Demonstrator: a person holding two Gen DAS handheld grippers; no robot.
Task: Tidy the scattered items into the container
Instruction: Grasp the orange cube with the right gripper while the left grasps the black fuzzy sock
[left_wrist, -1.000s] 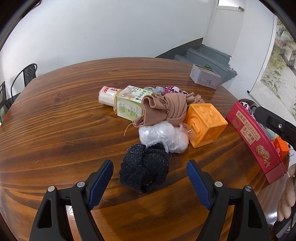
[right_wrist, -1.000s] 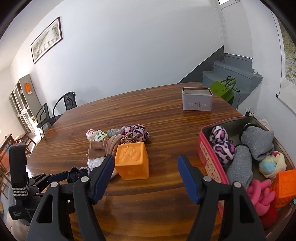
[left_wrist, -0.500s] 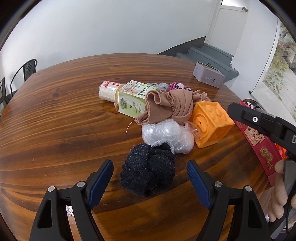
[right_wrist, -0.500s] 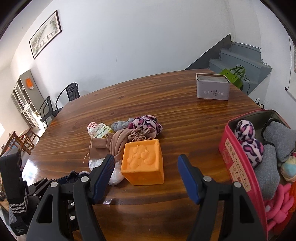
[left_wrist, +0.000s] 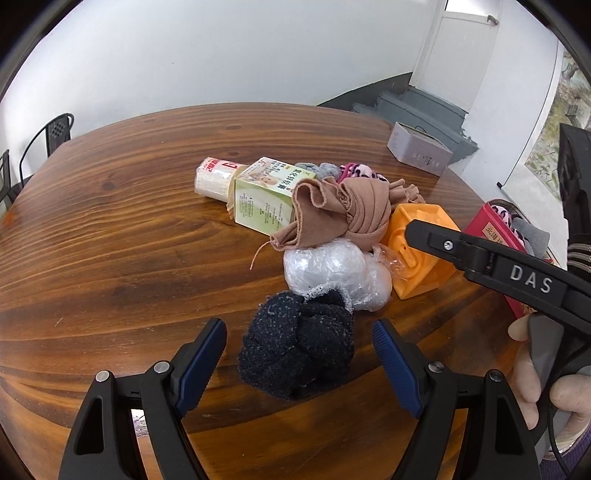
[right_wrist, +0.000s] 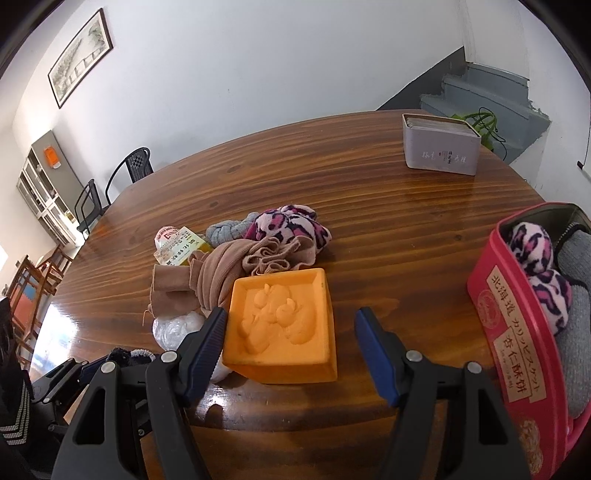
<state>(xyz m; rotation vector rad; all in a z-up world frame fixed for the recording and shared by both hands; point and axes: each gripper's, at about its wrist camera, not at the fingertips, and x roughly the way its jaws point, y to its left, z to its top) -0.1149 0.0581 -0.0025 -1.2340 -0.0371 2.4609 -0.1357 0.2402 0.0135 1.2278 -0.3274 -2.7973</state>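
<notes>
A black knitted bundle lies on the wooden table between the spread blue pads of my left gripper, which is open and not pressing it. An orange embossed cube sits between the pads of my right gripper, also open, with a gap on the cube's right side. The red tin container stands at the right, holding leopard-print and grey socks. In the left wrist view a finger of the right gripper crosses in front of the cube.
Behind the cube lie a brown cloth, clear-wrapped balls, a green-and-white carton, a white roll, and pink leopard and grey socks. A grey tin stands far right. Chairs stand beyond the table.
My right gripper has come forward and down over the orange cube, which now sits between its jaws. It has entered the left wrist view from the right. The left gripper has hardly moved.
</notes>
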